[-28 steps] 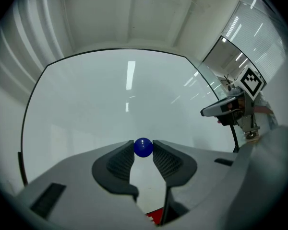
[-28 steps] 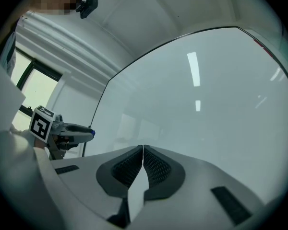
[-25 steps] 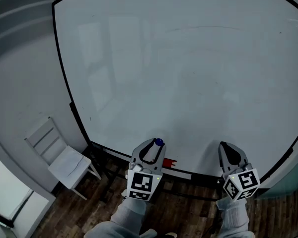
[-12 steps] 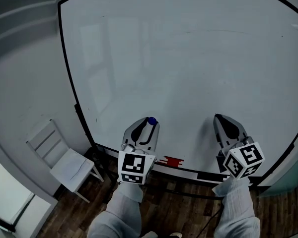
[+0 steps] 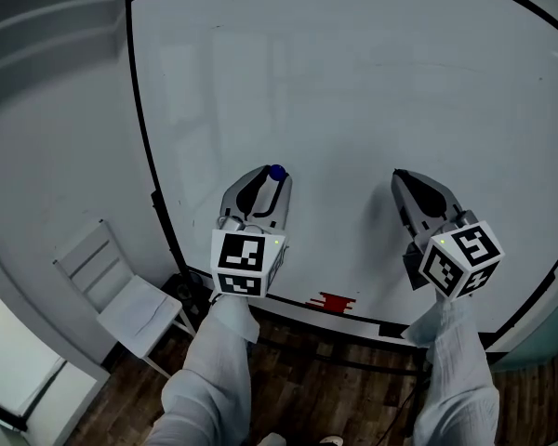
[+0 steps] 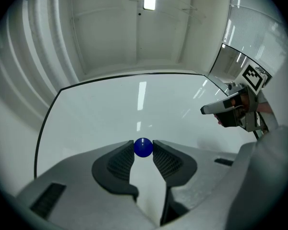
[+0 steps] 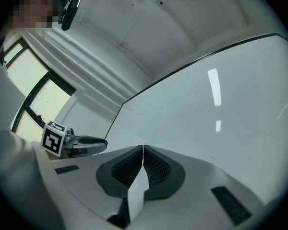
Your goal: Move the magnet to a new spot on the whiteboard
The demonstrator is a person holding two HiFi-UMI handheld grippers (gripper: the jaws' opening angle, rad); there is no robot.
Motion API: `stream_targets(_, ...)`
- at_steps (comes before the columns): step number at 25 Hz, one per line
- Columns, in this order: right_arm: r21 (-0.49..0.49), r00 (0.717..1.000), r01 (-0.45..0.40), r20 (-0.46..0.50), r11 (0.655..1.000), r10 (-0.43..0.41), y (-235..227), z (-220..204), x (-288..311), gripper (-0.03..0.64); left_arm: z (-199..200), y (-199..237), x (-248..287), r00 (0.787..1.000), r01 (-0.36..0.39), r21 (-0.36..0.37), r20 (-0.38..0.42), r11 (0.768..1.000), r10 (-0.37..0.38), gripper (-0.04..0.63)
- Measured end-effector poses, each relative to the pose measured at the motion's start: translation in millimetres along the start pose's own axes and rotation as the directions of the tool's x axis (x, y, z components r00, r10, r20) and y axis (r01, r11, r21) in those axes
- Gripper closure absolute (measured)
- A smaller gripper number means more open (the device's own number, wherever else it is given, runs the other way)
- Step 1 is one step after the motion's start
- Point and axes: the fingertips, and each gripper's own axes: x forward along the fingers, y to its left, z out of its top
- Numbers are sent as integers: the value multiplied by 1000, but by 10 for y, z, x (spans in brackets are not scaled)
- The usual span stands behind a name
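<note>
A small round blue magnet (image 6: 143, 147) sits between the tips of my left gripper (image 6: 143, 148), which is shut on it. In the head view that magnet (image 5: 277, 172) shows at the tip of the left gripper (image 5: 272, 177), close in front of the lower left part of the whiteboard (image 5: 372, 91). My right gripper (image 5: 397, 177) points at the board further right; its jaws (image 7: 143, 150) are shut with nothing between them. Each gripper shows in the other's view: the right gripper (image 6: 211, 110) and the left gripper (image 7: 98, 142).
A red eraser-like object (image 5: 335, 301) lies on the board's bottom ledge between the two grippers. A white chair (image 5: 112, 291) stands on the wooden floor at the lower left. The board's black frame (image 5: 149, 165) runs down the left side.
Both grippers have risen up the board from near the bottom ledge, the left one carrying the blue magnet. The red object on the ledge now lies well below them.
</note>
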Motion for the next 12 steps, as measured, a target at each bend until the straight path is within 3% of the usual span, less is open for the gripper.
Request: stream_targets(12, -44, 998, -59, -12, 997, 58, 94, 155, 470, 588, 220, 573, 576, 997, -78, -2, 26, 997, 78, 471)
